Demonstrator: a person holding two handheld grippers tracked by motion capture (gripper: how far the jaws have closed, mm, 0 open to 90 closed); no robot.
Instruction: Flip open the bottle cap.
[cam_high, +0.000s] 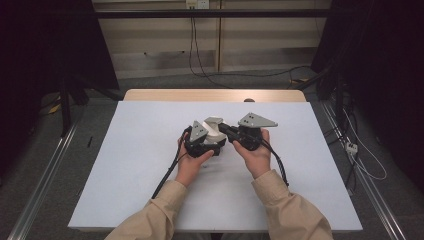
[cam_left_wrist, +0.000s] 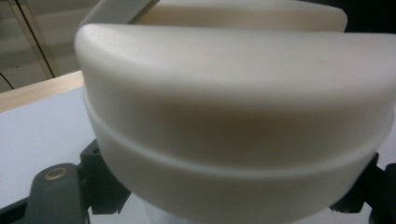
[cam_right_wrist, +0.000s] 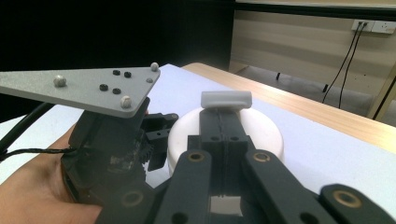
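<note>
- A round, cream-white plastic container (cam_high: 216, 131) with a lid sits near the middle of the pale blue-white table top (cam_high: 140, 150), between the person's two hands.
- The left gripper (cam_high: 205, 142), black with a grey three-cornered plate on top, is held in the left hand (cam_high: 191, 162) right against the container's near-left side.
- In the left gripper view the container's curved wall (cam_left_wrist: 233, 121) is very close, with a groove running round it; black jaw parts show at both lower corners, on either side of the container, so the jaws stand spread around it. Whether they press on the wall cannot be told.
- The right gripper (cam_right_wrist: 226, 109), held in the right hand (cam_high: 256, 152), reaches over the container from the right.
- In the right gripper view its two black jaws stand pressed together above the lid, pinching a small white flat tab (cam_right_wrist: 226, 99) that rises upright from the lid's top.
- A light wooden edge (cam_high: 215, 95) runs along the table's far side.
</note>
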